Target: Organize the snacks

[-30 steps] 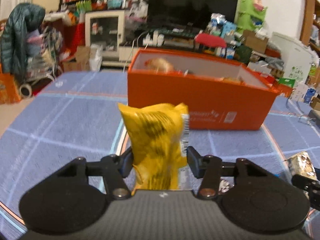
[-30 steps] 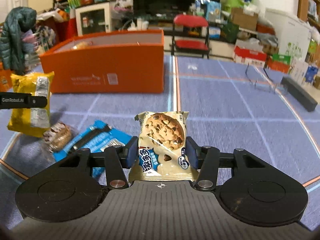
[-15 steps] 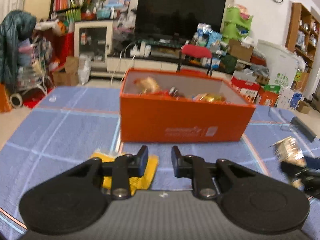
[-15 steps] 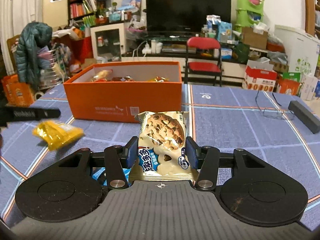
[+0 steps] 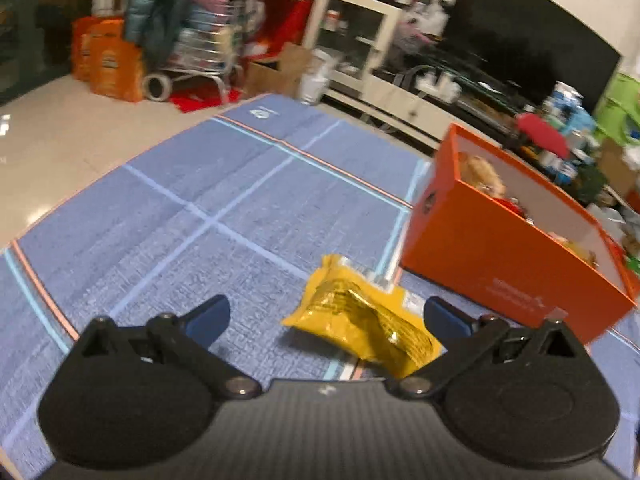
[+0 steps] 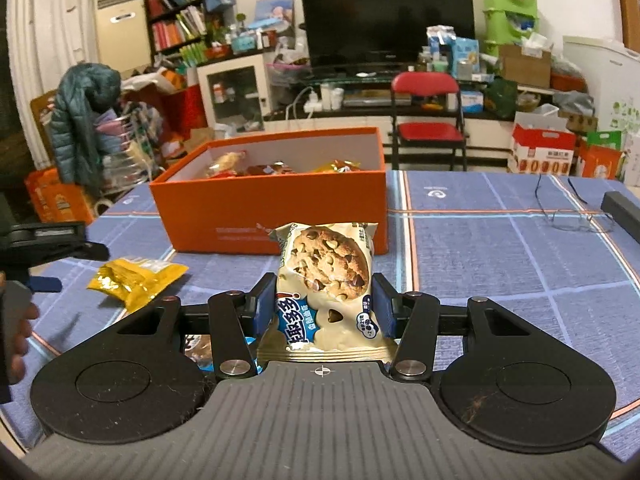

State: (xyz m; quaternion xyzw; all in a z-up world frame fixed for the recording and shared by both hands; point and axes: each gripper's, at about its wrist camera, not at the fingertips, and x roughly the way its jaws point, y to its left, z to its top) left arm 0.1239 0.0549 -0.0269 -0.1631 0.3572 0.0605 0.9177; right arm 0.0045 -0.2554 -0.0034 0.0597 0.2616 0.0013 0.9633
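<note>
A yellow snack packet point(image 5: 362, 318) lies flat on the blue tablecloth, between and just ahead of my open left gripper point(image 5: 326, 316), which holds nothing. It also shows in the right wrist view point(image 6: 134, 278), left of my right gripper. The orange box point(image 5: 500, 252) holding several snacks stands to the right of the packet; in the right wrist view the orange box point(image 6: 272, 216) stands straight ahead. My right gripper point(image 6: 324, 304) is shut on a cookie packet point(image 6: 326, 280), held upright above the table in front of the box.
Eyeglasses point(image 6: 576, 216) and a black bar point(image 6: 622, 216) lie at the table's right side. A blue wrapper point(image 6: 200, 348) lies under my right gripper. The left gripper body point(image 6: 44, 240) shows at the left edge. A red chair point(image 6: 428, 120) stands behind the table.
My left gripper let go of the yellow packet, which dropped onto the cloth, then opened wide and turned left. My right gripper rose with the cookie packet still held.
</note>
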